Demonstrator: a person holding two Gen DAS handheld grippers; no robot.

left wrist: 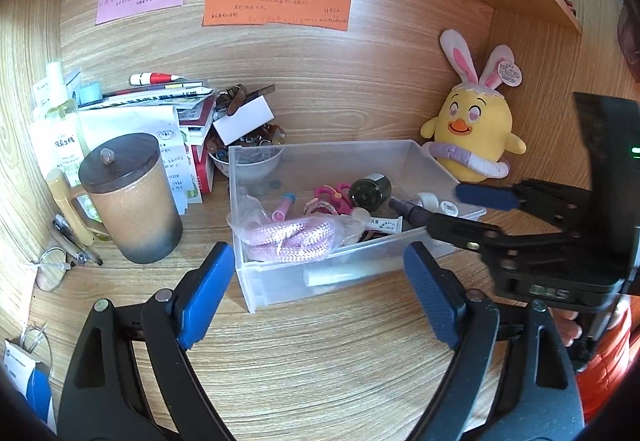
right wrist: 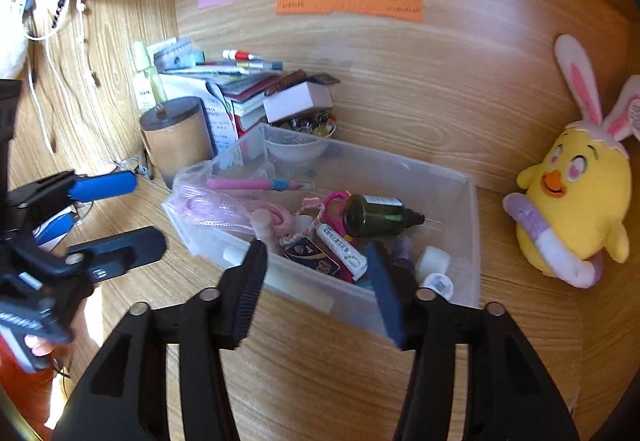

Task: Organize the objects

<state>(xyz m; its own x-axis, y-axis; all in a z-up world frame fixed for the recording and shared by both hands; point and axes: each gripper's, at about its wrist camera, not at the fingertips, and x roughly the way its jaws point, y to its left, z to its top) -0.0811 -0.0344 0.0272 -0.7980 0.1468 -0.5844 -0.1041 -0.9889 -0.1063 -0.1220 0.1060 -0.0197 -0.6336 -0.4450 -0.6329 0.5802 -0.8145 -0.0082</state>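
A clear plastic bin (left wrist: 320, 149) (right wrist: 474, 225) sits on the wooden desk. It holds a bagged pink rope (left wrist: 292, 237) (right wrist: 224, 205), a dark green bottle (left wrist: 370, 191) (right wrist: 376, 215), pink scissors (left wrist: 334, 195), a white tube (right wrist: 340, 249) and a pink pen (right wrist: 256, 184). My left gripper (left wrist: 320, 281) stands open just in front of the bin's near wall, with nothing between its fingers. My right gripper (right wrist: 318, 261) hangs open over the bin's near right corner, its pads touching nothing. It shows at the right edge of the left wrist view too, as the right gripper (left wrist: 460, 211).
A lidded brown mug (left wrist: 132, 197) (right wrist: 176, 137) stands left of the bin, with stacked books and papers (left wrist: 160, 105), a bowl of beads (left wrist: 248, 157) and glasses (left wrist: 50, 267) around it. A yellow plush chick (left wrist: 476, 129) (right wrist: 572, 197) sits at the right. Sticky notes (left wrist: 276, 5) hang on the back wall.
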